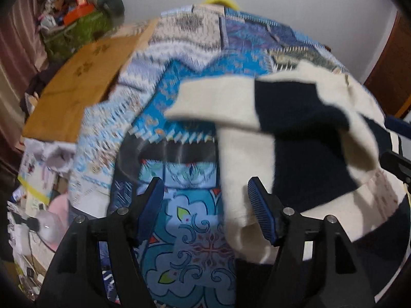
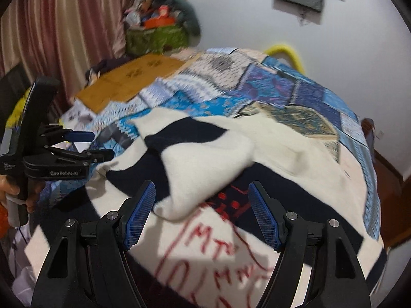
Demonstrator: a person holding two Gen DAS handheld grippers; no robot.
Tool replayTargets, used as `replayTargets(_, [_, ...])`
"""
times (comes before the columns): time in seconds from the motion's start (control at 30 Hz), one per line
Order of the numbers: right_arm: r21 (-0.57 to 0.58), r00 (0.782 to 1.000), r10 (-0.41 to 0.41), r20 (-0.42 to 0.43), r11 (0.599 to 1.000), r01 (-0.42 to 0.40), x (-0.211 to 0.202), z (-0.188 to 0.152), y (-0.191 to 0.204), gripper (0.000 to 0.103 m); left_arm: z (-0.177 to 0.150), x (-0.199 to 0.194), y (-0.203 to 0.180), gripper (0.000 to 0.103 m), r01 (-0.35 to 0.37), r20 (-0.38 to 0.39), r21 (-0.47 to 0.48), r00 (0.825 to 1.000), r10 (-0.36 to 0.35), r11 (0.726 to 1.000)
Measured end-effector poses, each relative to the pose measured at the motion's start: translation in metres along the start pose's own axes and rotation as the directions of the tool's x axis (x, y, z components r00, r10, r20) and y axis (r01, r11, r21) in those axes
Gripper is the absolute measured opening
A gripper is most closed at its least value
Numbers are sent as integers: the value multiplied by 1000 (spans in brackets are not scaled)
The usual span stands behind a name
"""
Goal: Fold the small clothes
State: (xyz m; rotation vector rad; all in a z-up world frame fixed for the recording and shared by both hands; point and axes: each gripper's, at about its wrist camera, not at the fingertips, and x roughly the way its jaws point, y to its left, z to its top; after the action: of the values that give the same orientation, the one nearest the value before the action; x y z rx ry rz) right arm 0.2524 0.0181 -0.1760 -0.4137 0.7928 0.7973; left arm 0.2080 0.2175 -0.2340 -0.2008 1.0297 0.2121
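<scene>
A cream and navy sweater with red lettering (image 2: pixel 226 236) lies spread on the patterned blue bedspread (image 2: pixel 295 89). Its sleeves are folded over the body (image 2: pixel 205 159). In the left wrist view the sweater (image 1: pixel 308 138) fills the right half, one cream sleeve (image 1: pixel 239 205) running down between the fingers. My left gripper (image 1: pixel 205 205) is open, with nothing clamped. It also shows in the right wrist view (image 2: pixel 84 143) at the sweater's left edge. My right gripper (image 2: pixel 201 213) is open, just above the folded sleeve end and the lettering.
A brown cardboard sheet (image 1: pixel 77 84) lies on the bed's far left. A green basket (image 2: pixel 156 36) piled with clutter stands behind it by the curtain (image 2: pixel 64 25). A yellow hoop (image 2: pixel 285 51) is at the bed's far edge. Papers and clutter (image 1: pixel 33 205) lie left.
</scene>
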Motion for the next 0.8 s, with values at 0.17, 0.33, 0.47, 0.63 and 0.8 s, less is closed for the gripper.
replayTargets(0.17, [-65, 997, -19, -75, 998, 14, 38, 13, 13, 71, -7, 17, -3, 67, 36, -24, 8, 999, -35, 999])
replayTargets(0.33, [-80, 993, -46, -109, 996, 37, 62, 22, 11, 56, -8, 23, 0, 68, 65, -33, -9, 997, -65, 998])
replayTargets(0.47, [-54, 991, -60, -119, 997, 53, 73, 24, 4, 22, -8, 25, -2, 68, 51, -27, 7, 998, -51, 999])
replayTargets(0.63, [24, 997, -55, -45, 998, 56, 51, 27, -14, 14, -8, 24, -8, 68, 16, -18, 38, 1000, -15, 999])
replayTargets(0.8, [131, 991, -115, 62, 986, 107, 3, 19, -44, 9, -8, 24, -11, 68, -10, -16, 56, 1000, 10, 998])
